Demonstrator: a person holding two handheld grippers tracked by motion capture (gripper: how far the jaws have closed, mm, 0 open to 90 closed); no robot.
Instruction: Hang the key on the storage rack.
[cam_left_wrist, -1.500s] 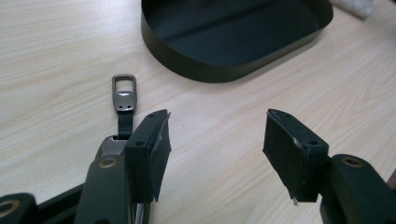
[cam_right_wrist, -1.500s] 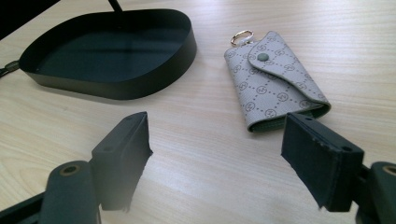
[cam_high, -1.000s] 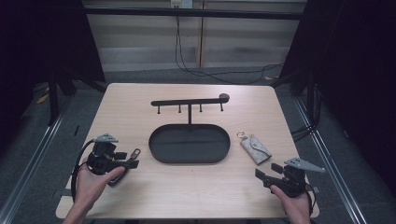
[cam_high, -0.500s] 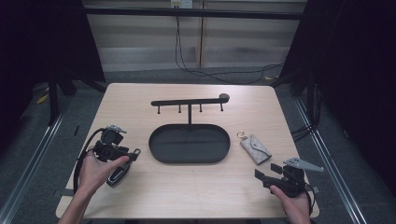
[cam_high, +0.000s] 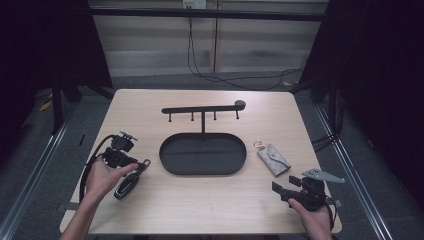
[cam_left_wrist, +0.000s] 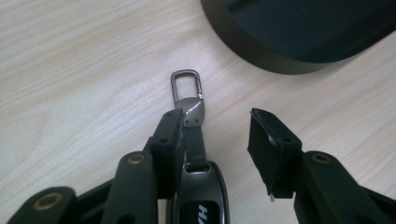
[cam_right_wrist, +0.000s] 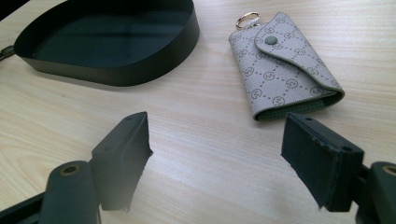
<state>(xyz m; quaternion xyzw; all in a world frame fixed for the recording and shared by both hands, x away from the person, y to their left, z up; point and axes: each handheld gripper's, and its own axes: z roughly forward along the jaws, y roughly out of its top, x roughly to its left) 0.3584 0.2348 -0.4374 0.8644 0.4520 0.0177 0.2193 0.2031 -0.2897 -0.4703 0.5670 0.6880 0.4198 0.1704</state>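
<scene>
Glossy key fob (cam_left_wrist: 198, 196) with metal clasp lies between left gripper (cam_left_wrist: 217, 135) jaws, just closing, one pad touching its strap. Right gripper (cam_right_wrist: 219, 154) gapes empty near quilted grey pouch (cam_right_wrist: 285, 65); oval matte tray (cam_high: 202, 172) mid-table.

A pale wooden table (cam_high: 200, 210) stands on grey floor (cam_high: 45, 165), black curtains (cam_high: 380, 75) flanking a slatted back wall (cam_high: 150, 45).

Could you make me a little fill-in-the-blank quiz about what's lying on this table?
1. The car key fob lies between the jaws of the ____ hand-held gripper.
2. The grey key pouch has a metal ____ at its top.
3. The oval tray is coloured ____.
4. The right hand-held gripper holds ____.

Missing words: left; ring; black; nothing
</scene>
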